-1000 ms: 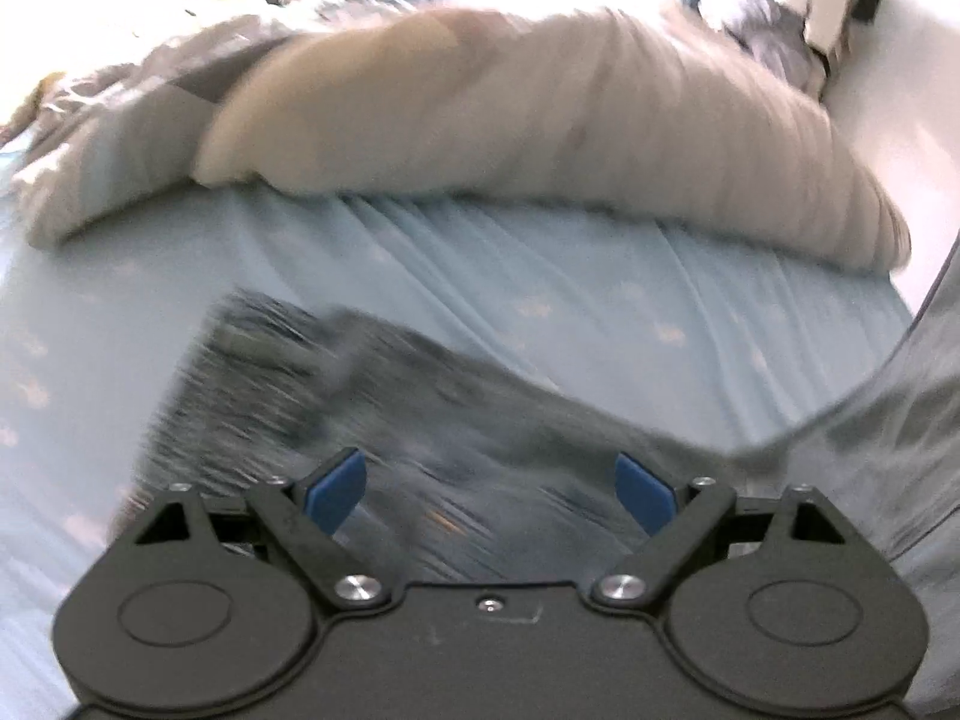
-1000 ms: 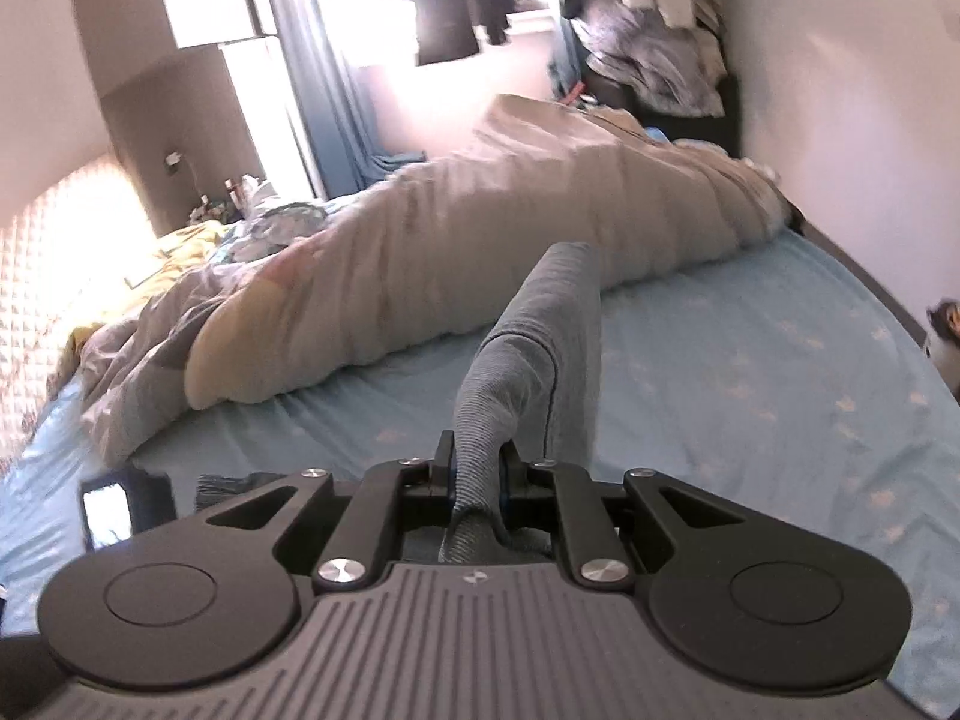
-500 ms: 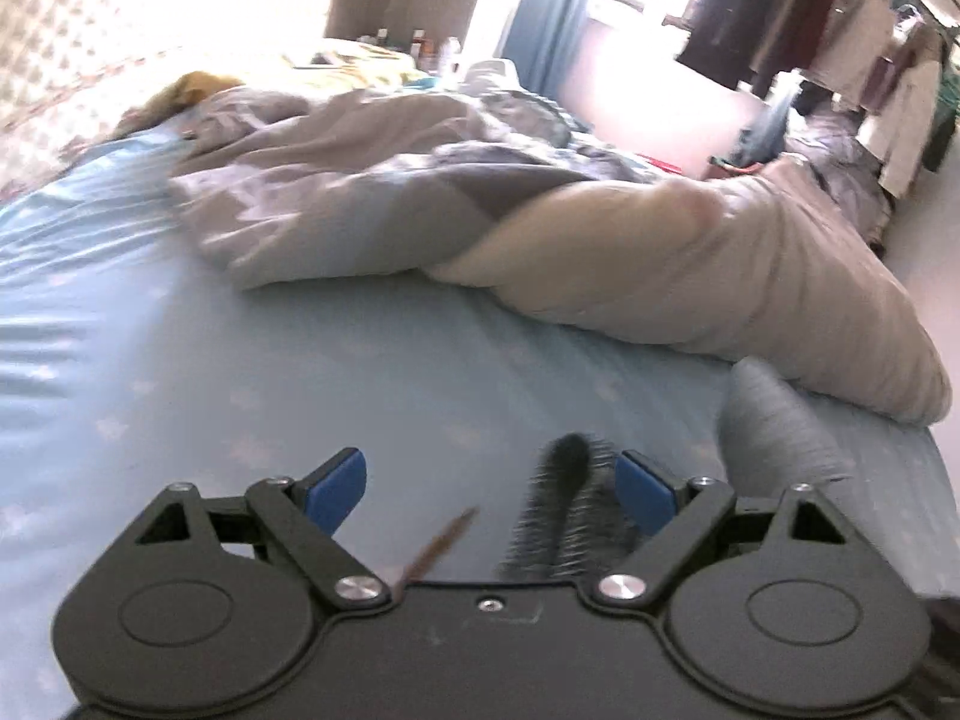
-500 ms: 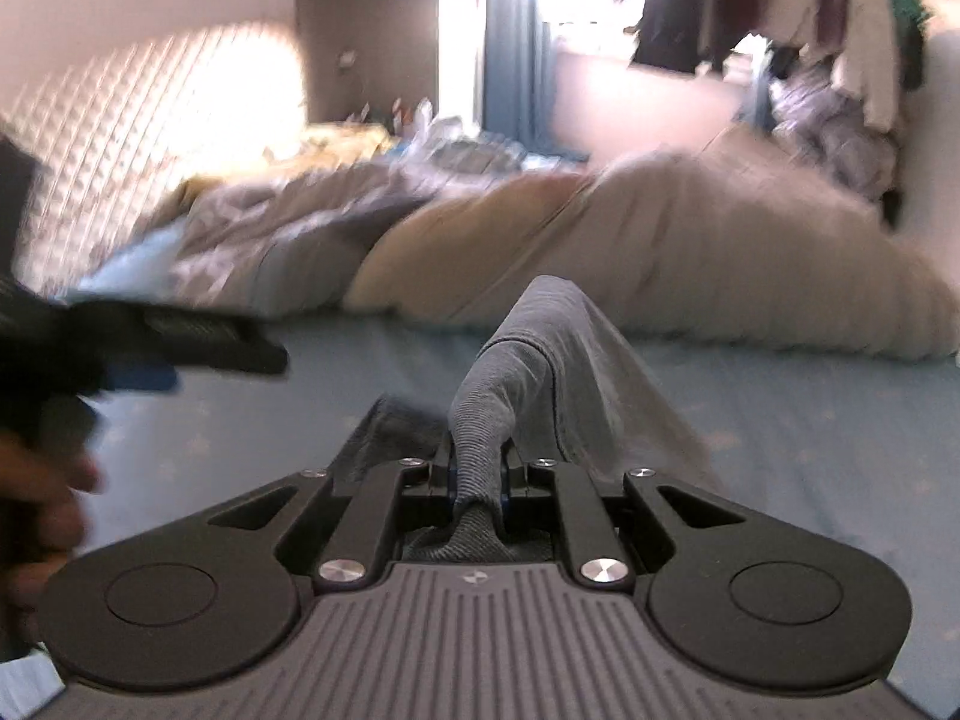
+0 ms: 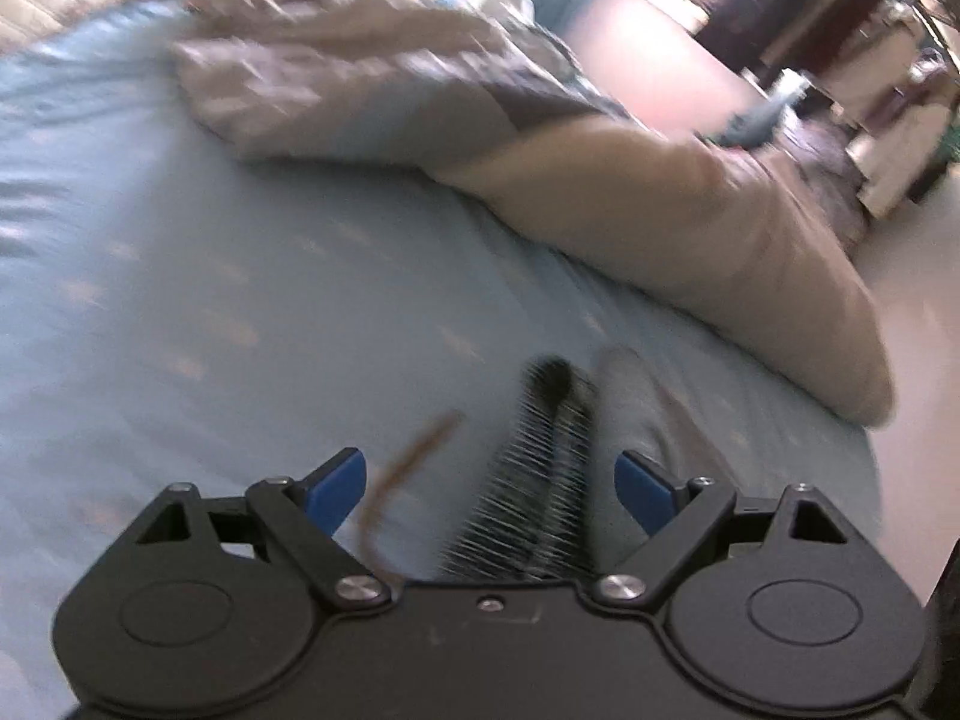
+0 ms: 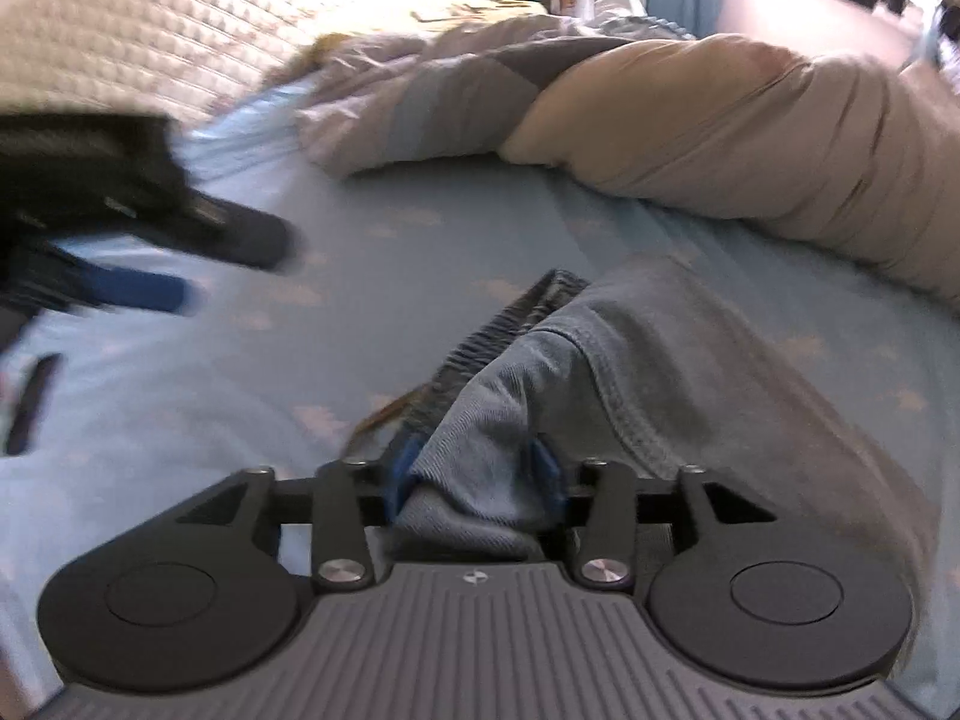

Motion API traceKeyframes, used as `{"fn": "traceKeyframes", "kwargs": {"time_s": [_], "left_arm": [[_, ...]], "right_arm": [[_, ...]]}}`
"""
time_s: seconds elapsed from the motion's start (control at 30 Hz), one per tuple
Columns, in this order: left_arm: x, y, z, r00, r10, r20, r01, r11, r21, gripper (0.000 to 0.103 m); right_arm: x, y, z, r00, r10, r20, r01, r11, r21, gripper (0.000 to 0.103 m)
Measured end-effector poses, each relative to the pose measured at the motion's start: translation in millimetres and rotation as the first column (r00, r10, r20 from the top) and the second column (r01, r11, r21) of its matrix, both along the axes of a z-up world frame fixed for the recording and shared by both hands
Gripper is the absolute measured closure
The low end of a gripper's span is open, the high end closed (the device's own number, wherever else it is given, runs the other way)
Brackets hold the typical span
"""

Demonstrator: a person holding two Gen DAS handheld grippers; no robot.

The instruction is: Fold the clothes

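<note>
- Garment [image 6: 660, 360], blue-grey with a dark ribbed band [image 6: 510, 318], lies partly on the bed [image 6: 420, 228], with one bunched end lifted into the right gripper [image 6: 474, 474].
- Right gripper: its blue pads are pressed onto that bunched cloth from both sides, so it is clamped on the garment.
- Left gripper [image 5: 489, 480]: the pads stand wide apart with the ribbed band running between them, neither pad visibly pressing it; the view is blurred, so exact contact is hard to judge.
- In the right view the left gripper shows as a dark blur [image 6: 150, 222] off to the left, above the sheet.
- To do this well, I judge the right grip should stay firm and low, keeping the cloth taut without dragging it.
- I judge that the left gripper should take the ribbed edge squarely, catching every layer, and only then lay it flat.
- A thin brown strand [image 5: 414, 456] lies near the band; better kept out of the pinch.
- Far side: a rumpled duvet [image 6: 750, 138] lies along the bed, well apart from the garment.
- Count: one garment, two grippers, one bed, one duvet, one strand.
</note>
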State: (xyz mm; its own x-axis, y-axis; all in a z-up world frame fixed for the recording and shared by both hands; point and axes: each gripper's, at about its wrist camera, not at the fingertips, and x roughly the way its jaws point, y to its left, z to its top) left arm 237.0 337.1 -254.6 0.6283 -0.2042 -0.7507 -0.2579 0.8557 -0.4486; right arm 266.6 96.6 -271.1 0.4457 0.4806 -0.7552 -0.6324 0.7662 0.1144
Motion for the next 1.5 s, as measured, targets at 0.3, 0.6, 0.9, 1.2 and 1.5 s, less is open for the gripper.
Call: {"fn": "traceKeyframes", "kwargs": {"time_s": [0.3,0.6,0.9,1.2,1.5], "left_arm": [[58.2,-63.0,-31.6,0.950,-0.294,-0.107,0.281,0.951,-0.127,0.028],[73.4,-79.5,-46.1,0.912,-0.378,-0.160,0.367,0.925,-0.095,0.089],[45.5,-38.1,-40.6,0.943,-0.304,-0.137,0.292,0.951,-0.104,0.090],[58.9,-12.0,-92.1,0.955,-0.230,-0.185,0.182,0.952,-0.244,0.080],[73.7,14.1,-68.5,0.960,-0.234,-0.156,0.200,0.958,-0.204,0.007]], "right_arm": [[-9.0,-137.9,40.4,0.965,-0.242,-0.101,0.245,0.969,0.029,0.044],[-33.3,-243.5,5.4,0.714,-0.659,-0.239,0.667,0.743,-0.054,0.045],[-35.3,-256.2,-8.2,0.665,-0.673,-0.324,0.720,0.693,0.037,0.045],[-14.0,-257.8,-33.8,0.632,-0.632,-0.448,0.739,0.666,0.104,0.045],[14.3,-249.3,-67.1,0.581,-0.556,-0.595,0.746,0.656,0.115,0.033]]}}
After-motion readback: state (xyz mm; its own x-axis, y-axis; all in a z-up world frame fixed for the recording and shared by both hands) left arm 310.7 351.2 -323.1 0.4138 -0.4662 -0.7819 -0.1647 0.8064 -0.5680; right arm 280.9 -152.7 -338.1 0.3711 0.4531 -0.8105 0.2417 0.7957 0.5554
